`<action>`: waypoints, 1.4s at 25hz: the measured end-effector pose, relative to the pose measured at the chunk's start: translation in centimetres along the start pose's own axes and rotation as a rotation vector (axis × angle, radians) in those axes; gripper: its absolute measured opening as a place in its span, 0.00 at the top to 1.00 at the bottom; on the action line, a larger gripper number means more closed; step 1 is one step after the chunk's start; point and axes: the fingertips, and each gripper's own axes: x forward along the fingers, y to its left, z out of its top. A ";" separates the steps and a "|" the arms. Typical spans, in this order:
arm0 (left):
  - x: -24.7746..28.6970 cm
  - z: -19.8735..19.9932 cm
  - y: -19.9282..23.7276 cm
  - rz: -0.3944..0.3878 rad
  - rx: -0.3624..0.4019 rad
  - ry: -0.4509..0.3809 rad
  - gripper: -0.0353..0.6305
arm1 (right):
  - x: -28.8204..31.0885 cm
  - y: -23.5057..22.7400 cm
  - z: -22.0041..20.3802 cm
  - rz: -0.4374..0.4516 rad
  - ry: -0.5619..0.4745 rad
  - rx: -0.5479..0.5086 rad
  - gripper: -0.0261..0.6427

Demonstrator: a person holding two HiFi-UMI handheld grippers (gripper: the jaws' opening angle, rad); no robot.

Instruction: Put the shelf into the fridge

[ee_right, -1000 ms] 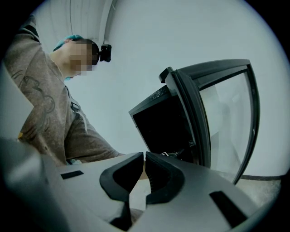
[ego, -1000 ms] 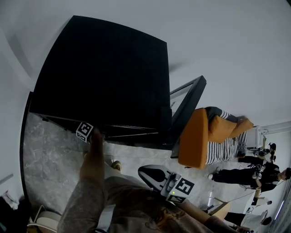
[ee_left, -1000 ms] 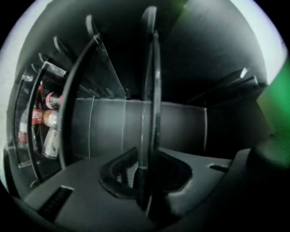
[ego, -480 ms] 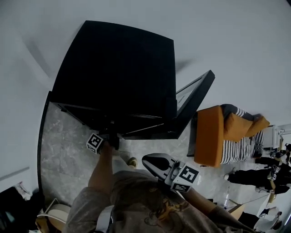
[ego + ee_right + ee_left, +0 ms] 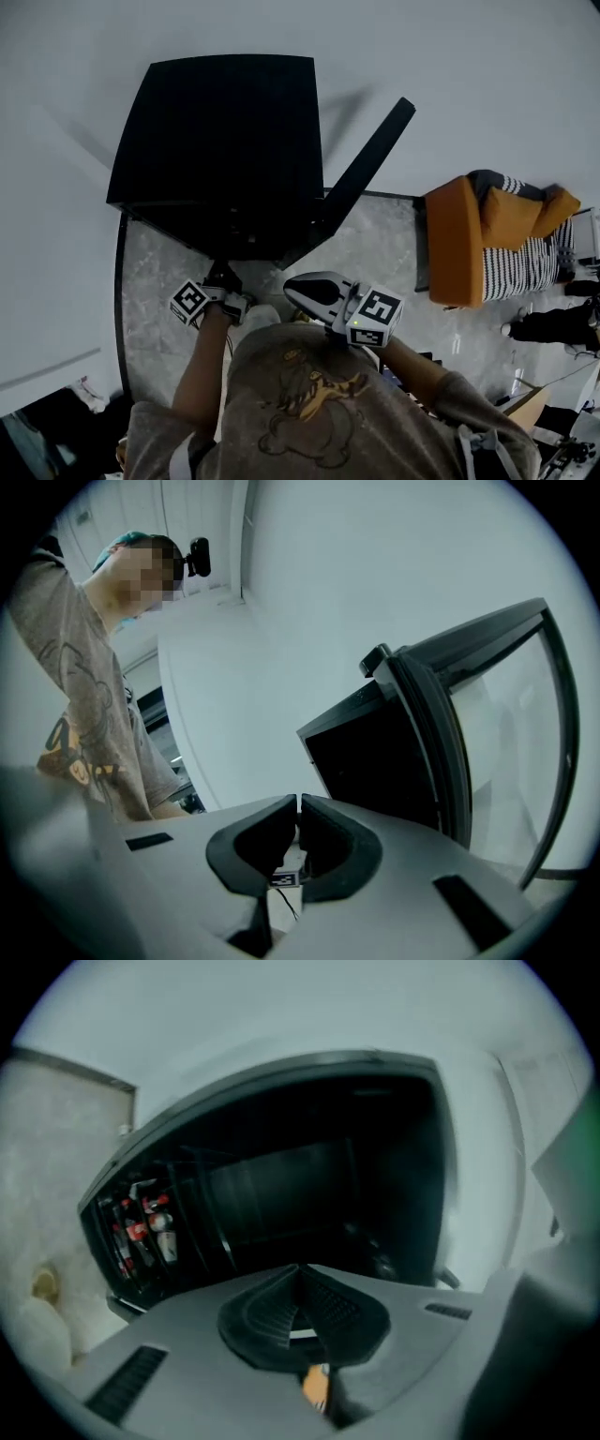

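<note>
Fridge [image 5: 225, 141]: door [image 5: 367, 157] stands wide; dark interior open | left tongs [image 5: 223, 278] clenched near front edge | right tongs [image 5: 292, 290] clenched

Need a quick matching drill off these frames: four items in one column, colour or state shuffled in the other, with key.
Items:
1. fridge door
2. sofa
3. right gripper
4. bottles

Colour or state:
A. orange
B. jaws shut, nothing between them
C. red labels
D. swung open

Pairs: 1-D, 2-A, 3-B, 4-C
</note>
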 end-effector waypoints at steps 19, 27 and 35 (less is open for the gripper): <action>-6.8 -8.7 -19.3 -0.235 0.566 0.458 0.94 | -3.3 1.4 2.3 0.173 0.004 -0.108 0.92; -7.8 -10.1 -23.1 -0.355 0.908 0.457 0.94 | -4.8 2.8 3.1 0.194 -0.001 -0.141 0.92; -8.2 -10.2 -23.3 -0.346 0.982 0.431 0.94 | -5.3 4.3 3.2 0.258 0.008 -0.147 0.92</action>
